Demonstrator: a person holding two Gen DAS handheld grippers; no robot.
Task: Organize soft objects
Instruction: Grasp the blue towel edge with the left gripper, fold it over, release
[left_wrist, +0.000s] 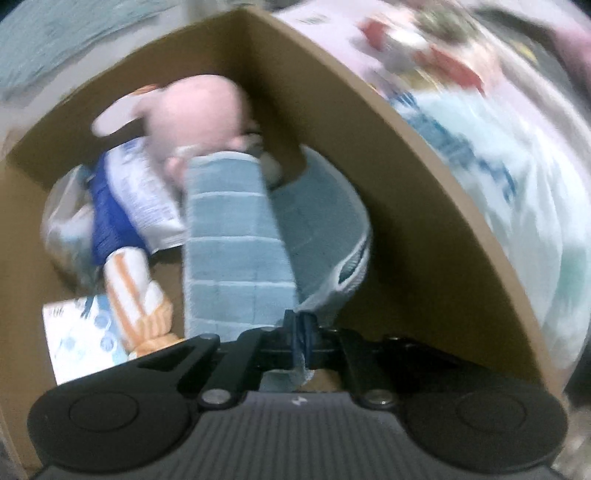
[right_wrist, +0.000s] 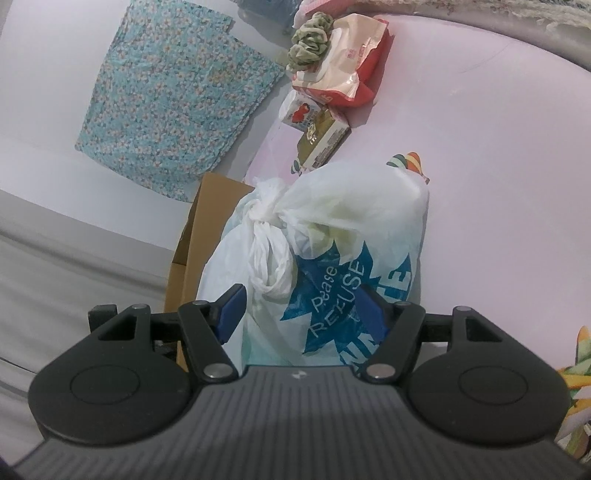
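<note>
In the left wrist view a light blue towel (left_wrist: 236, 240) lies inside a brown cardboard box (left_wrist: 406, 206). My left gripper (left_wrist: 303, 332) points down into the box, shut on the towel's white-trimmed edge. Beside the towel lie a plush doll (left_wrist: 199, 110) with a pink head and blue clothes, and a soft printed pack (left_wrist: 77, 343). In the right wrist view my right gripper (right_wrist: 303, 314) stands open. A knotted white plastic bag (right_wrist: 332, 221) with blue print sits just ahead, showing between its fingers (right_wrist: 232, 310); no pad visibly presses on it.
The bag rests on a pink bed sheet (right_wrist: 498, 147) next to the cardboard box (right_wrist: 207, 221). Farther back lie a red-and-white wipes pack (right_wrist: 347, 70), a green scrunchie (right_wrist: 308, 44) and a small carton (right_wrist: 321, 136). A blue floral cloth (right_wrist: 173, 96) lies on the pale floor.
</note>
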